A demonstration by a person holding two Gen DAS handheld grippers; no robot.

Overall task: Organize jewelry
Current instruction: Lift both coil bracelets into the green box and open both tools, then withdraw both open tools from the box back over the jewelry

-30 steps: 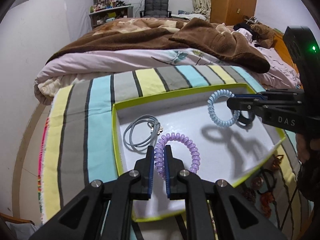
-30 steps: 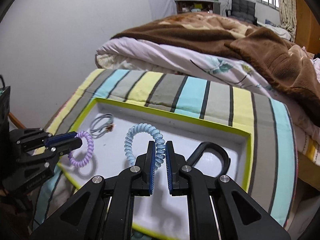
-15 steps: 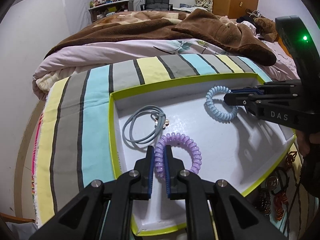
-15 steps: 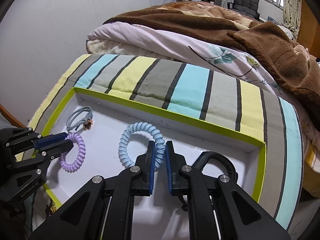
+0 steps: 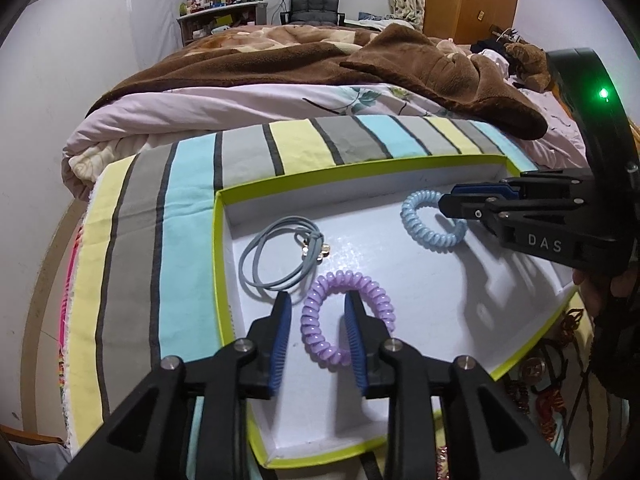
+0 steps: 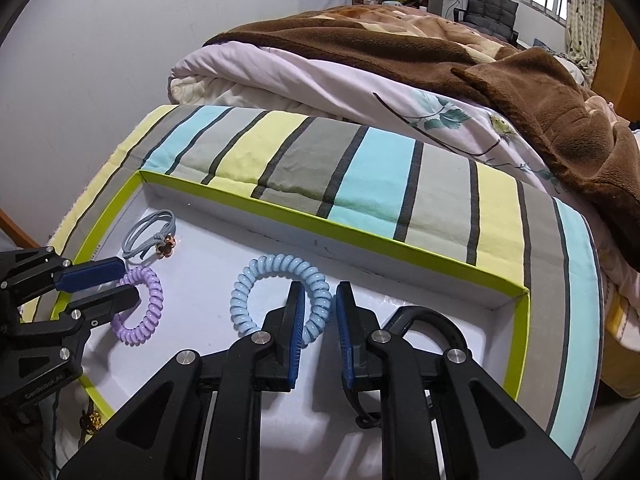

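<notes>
bed (image 5: 280, 96) is carrying a striped cloth (image 5: 188, 208) with a white tray (image 5: 460, 320), lime rim, lying on it. three pieces are sitting in the tray already: grey cord bracelet (image 5: 276, 256) near the far left corner, purple coil (image 5: 346, 316) toward the left edge, blue coil (image 6: 280, 300) mid-tray near the far wall; a black band (image 6: 440, 328) is lying toward the right edge. left gripper (image 5: 316, 316) fingers have just been opening, now standing narrow around one side of the purple coil, pads off it. right gripper (image 6: 320, 316) fingers have just been opening too, the blue coil's right arc between them, looking released. more trinkets (image 5: 552, 400) are waiting outside the tray's near edge, so the job is looking partway done.
</notes>
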